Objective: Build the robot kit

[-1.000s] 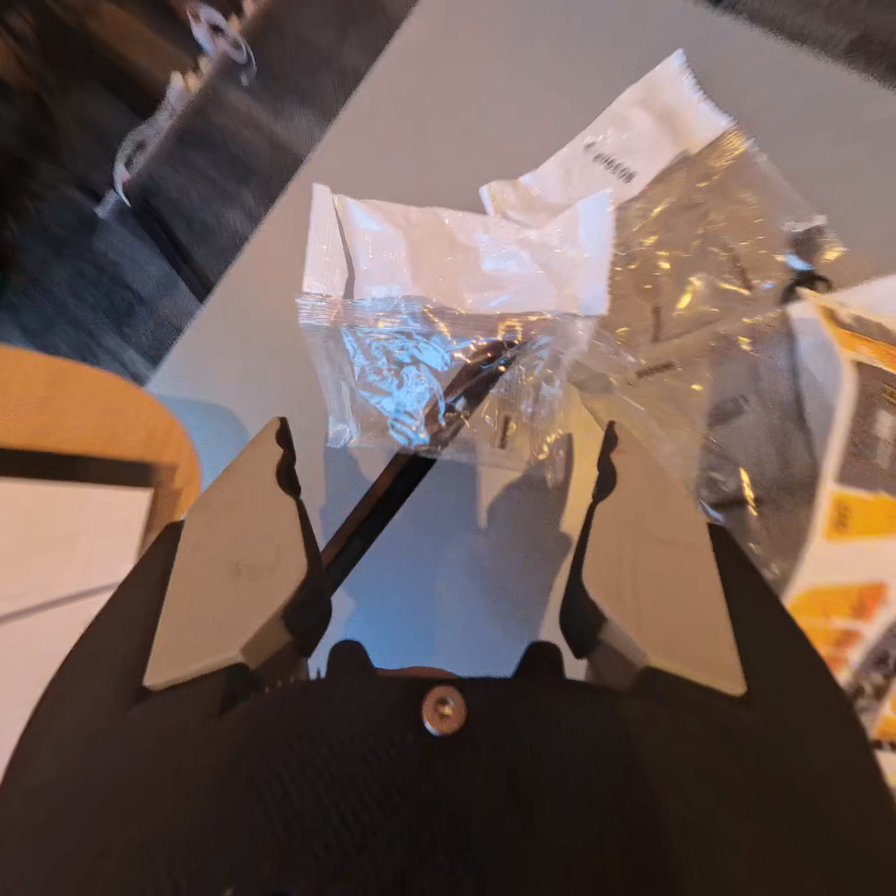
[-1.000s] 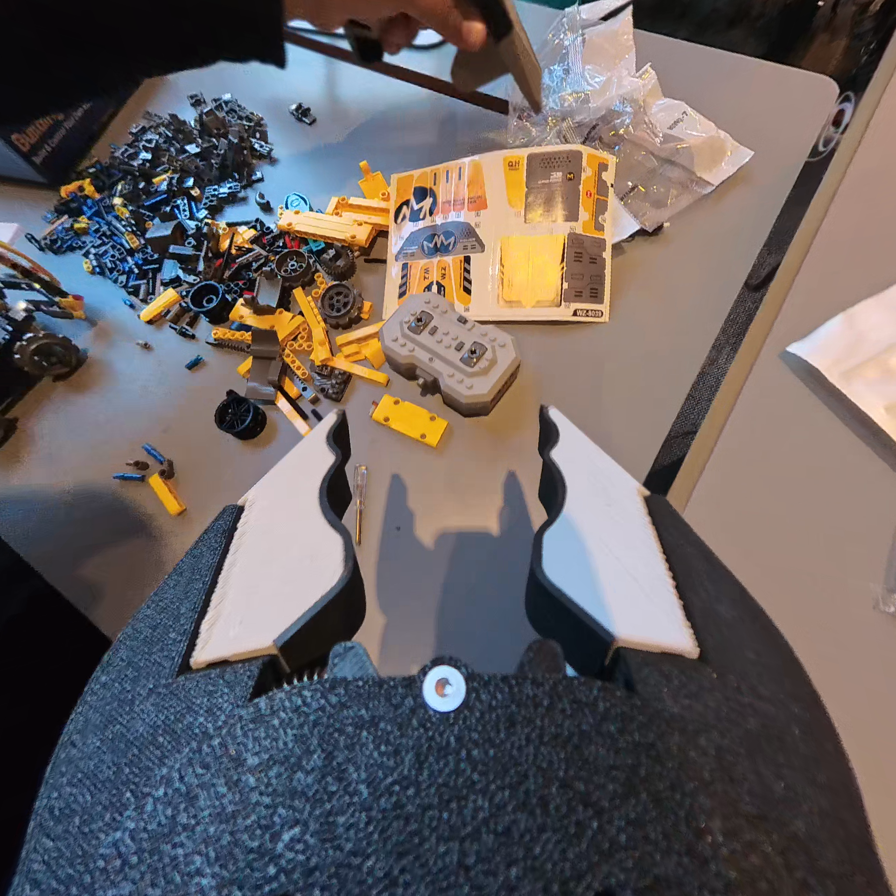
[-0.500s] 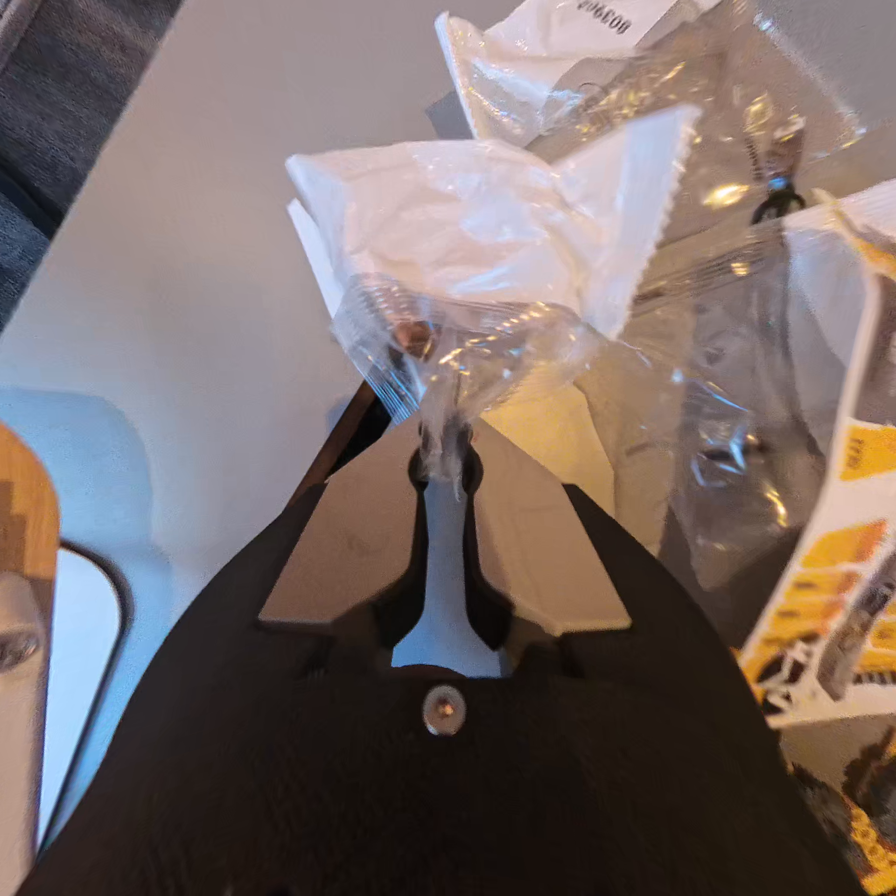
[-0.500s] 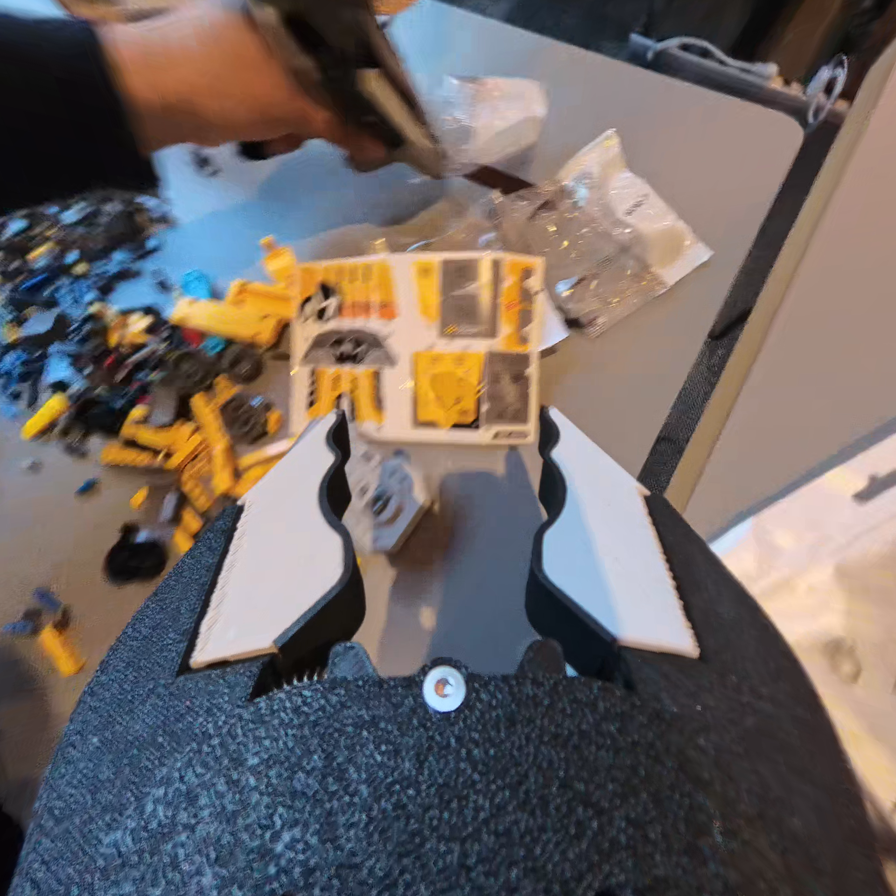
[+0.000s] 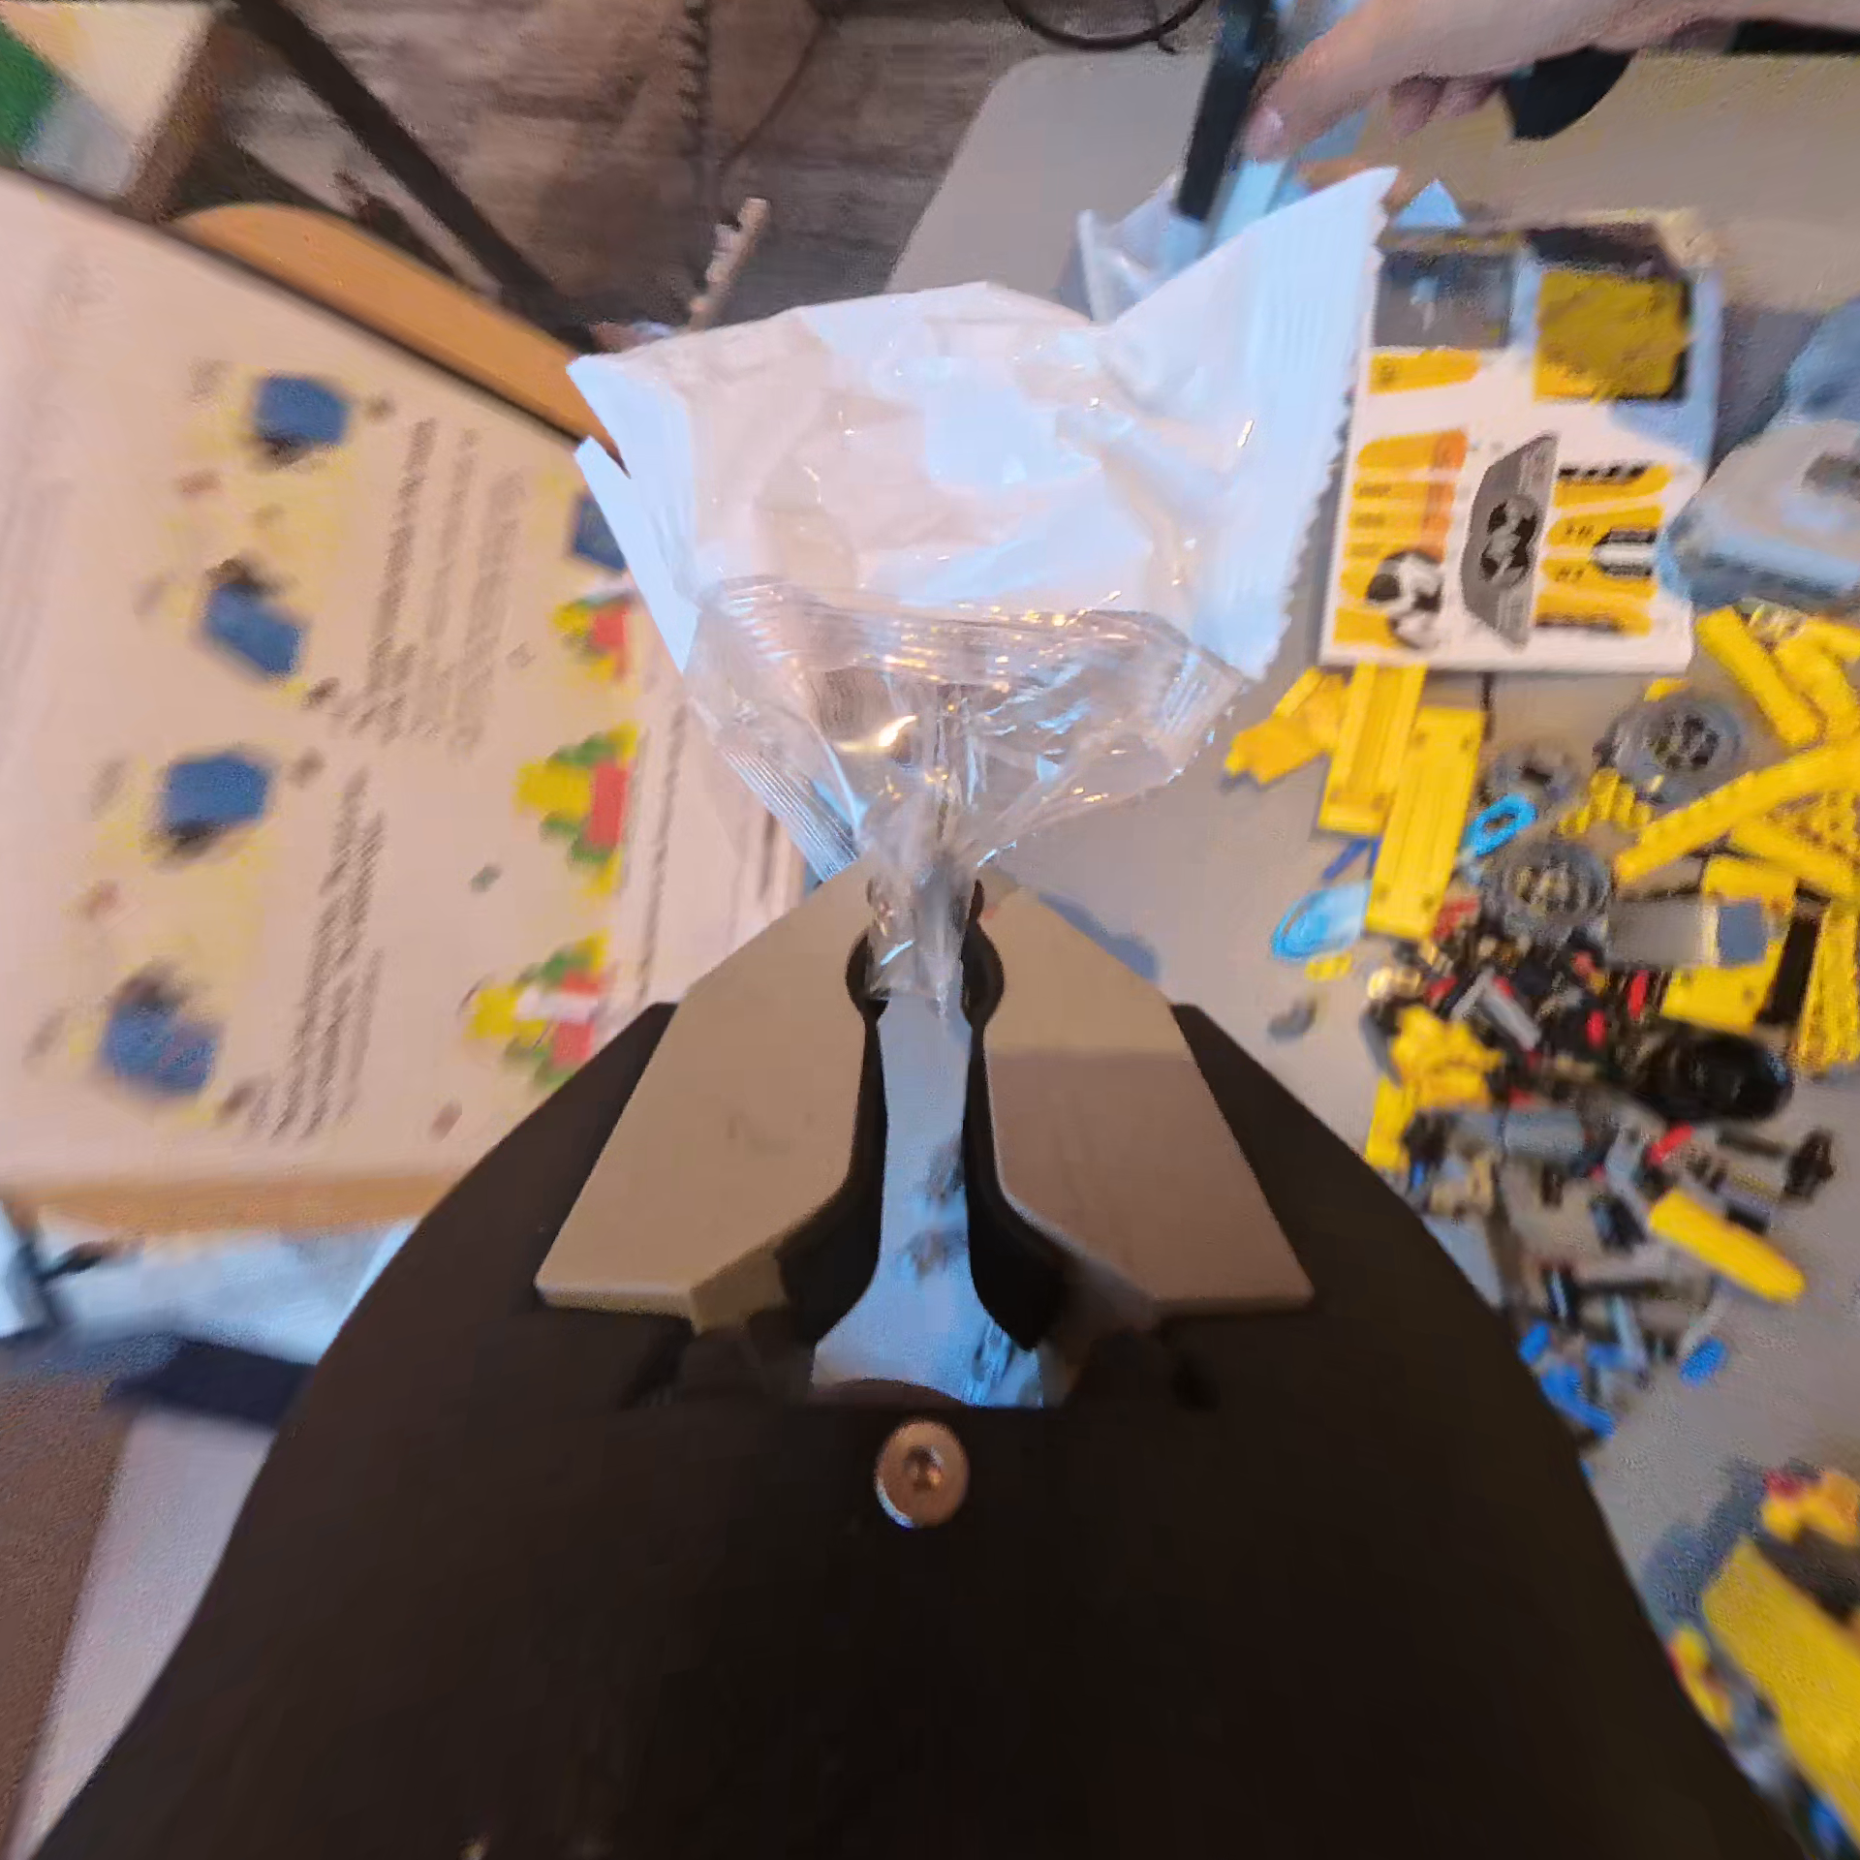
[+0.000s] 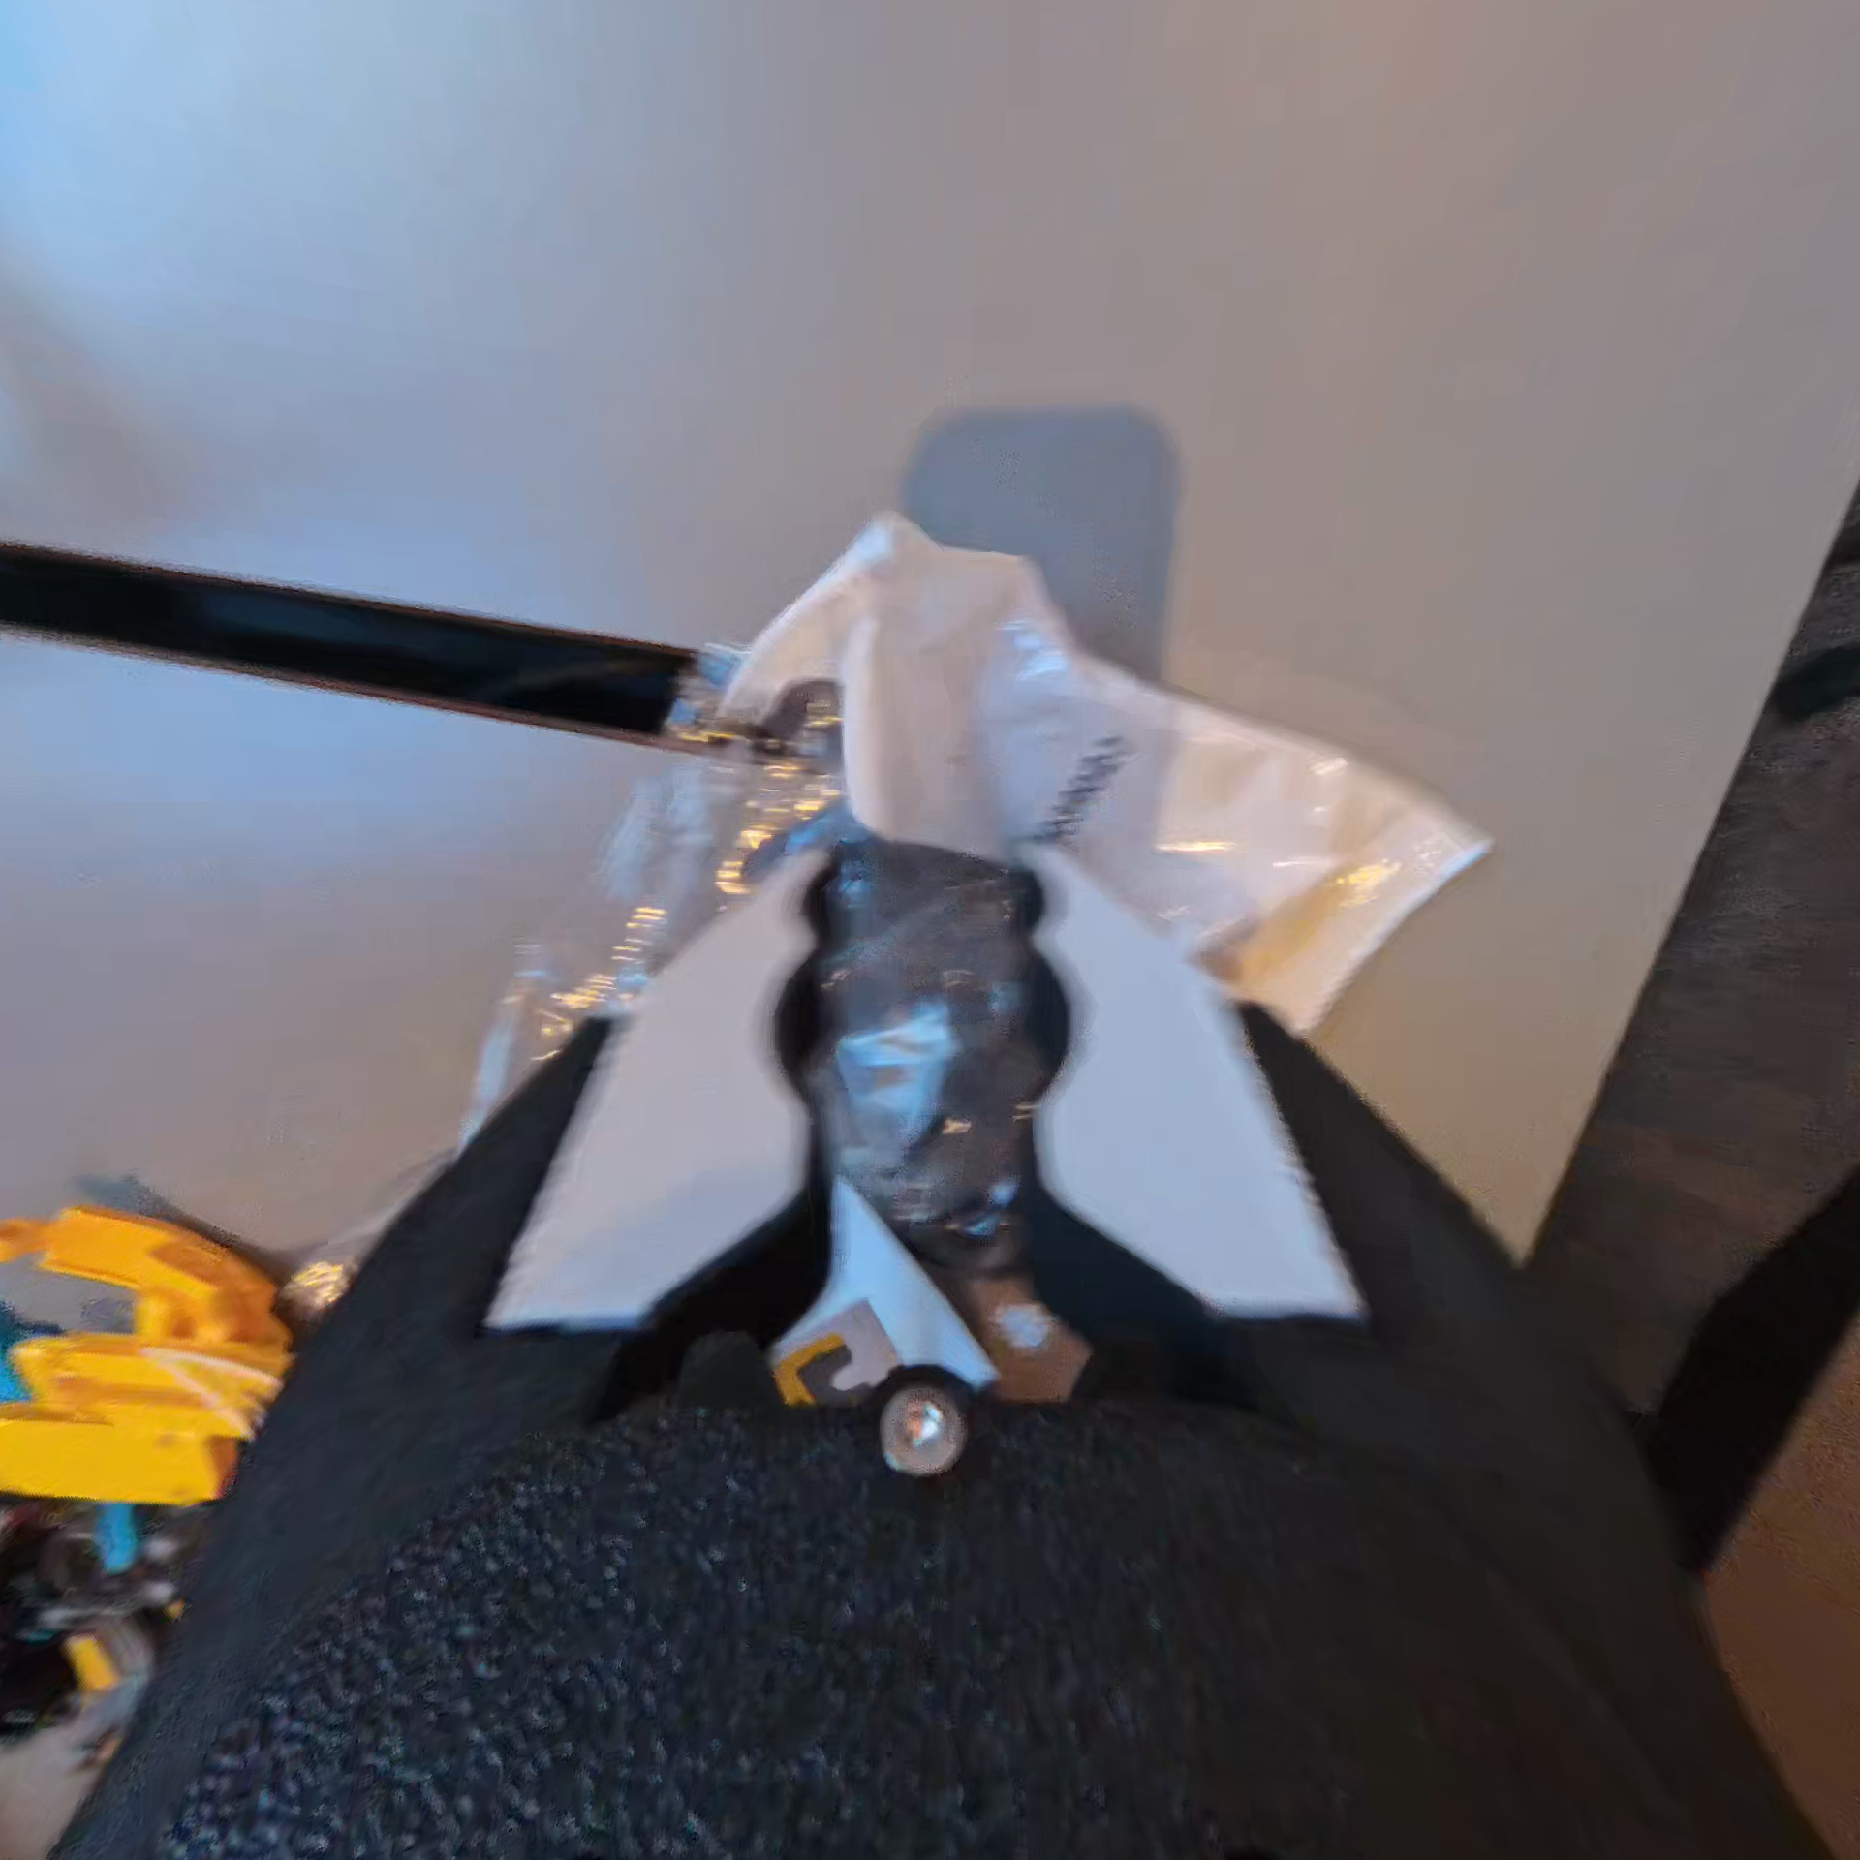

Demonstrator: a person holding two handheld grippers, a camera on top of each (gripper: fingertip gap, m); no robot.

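Note:
My left gripper (image 5: 921, 916) is shut on the pinched end of a clear and white plastic bag (image 5: 956, 523) and holds it in the air above the table. My right gripper (image 6: 926, 876) is shut on a second crumpled clear and white plastic bag (image 6: 1067, 795) that lies on the grey table (image 6: 906, 252). Clear film bunches between its fingers (image 6: 664, 1127). A thin black rod (image 6: 352, 644) reaches from the left to that bag. In the left wrist view, the hand with the right gripper (image 5: 1409, 81) shows far off at the top right.
A yellow and grey sticker sheet (image 5: 1510, 483) and a wide heap of yellow, black and grey bricks (image 5: 1610, 956) lie right of the held bag. A printed instruction sheet (image 5: 302, 705) lies to the left. Yellow bricks (image 6: 121, 1379) sit at the right gripper's lower left. The table edge (image 6: 1711, 805) runs on its right. There is about 40 centimetres between the tips of the two grippers.
My left gripper closed on the bag, lifted it and swung towards the brick heap. My right gripper moved forward past the sticker sheet and closed on the other bag.

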